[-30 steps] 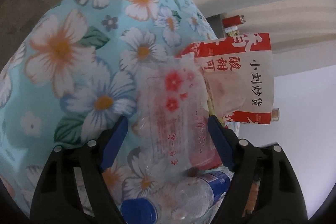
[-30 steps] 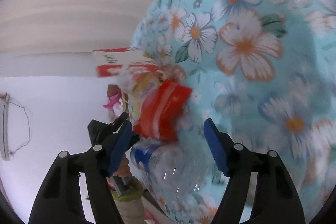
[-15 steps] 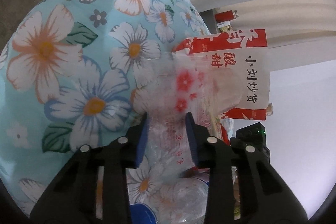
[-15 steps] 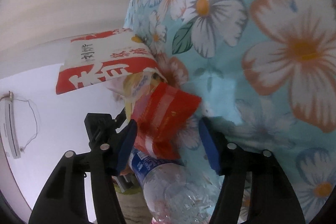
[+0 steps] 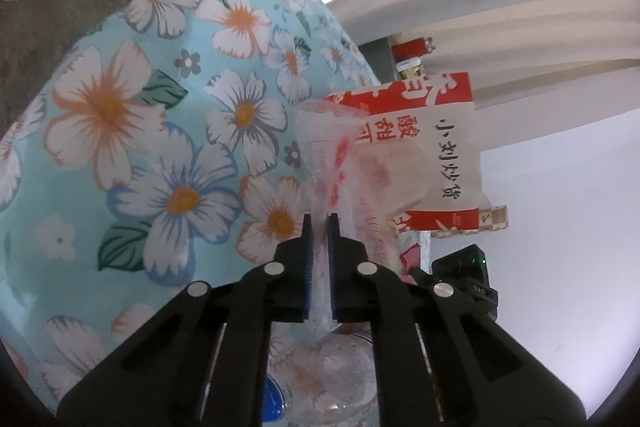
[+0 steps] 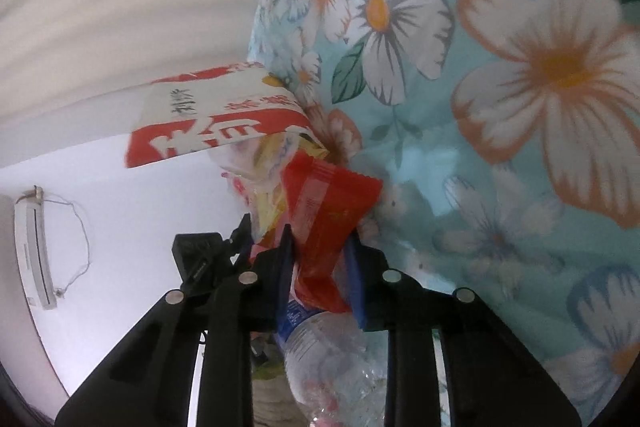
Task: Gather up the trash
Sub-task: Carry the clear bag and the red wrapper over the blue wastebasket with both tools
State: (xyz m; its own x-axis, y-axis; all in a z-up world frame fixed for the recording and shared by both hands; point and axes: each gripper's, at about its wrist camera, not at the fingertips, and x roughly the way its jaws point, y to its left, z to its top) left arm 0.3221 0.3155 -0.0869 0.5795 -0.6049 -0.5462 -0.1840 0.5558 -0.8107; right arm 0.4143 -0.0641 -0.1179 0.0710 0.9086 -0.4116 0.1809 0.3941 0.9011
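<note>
the left gripper (image 5: 319, 223) has its blue pads drawn almost together, and they pinch a thin clear plastic wrapper (image 5: 340, 163) printed with red marks; its jaws have just been closing, and the film runs down between the two pads with barely a gap left. the wrapper rises out of the grip and leans against a flowered cloth (image 5: 168, 131), pale blue with white and orange blossoms, which bulges across the left side of that view. just behind the wrapper stands a red and white paper bag (image 5: 448, 147) with black writing. below the pads lies a crumpled clear bottle (image 5: 340, 367), its blue cap partly hidden by the gripper's frame. the right gripper (image 6: 320, 243) holds a red snack packet (image 6: 324, 211): its jaws have just been closing too, and they stand narrowly apart with the packet squeezed between the pads, the lower end of the packet creased where they press. the packet sticks up out of the grip, touching the flowered cloth (image 6: 500, 87) on its right. the paper bag (image 6: 216, 123) juts out above and to the left, with some yellow and clear wrappers (image 6: 272, 163) between it and the packet. the bottle (image 6: 332, 355) lies under the pads, its blue label just below the packet.
</note>
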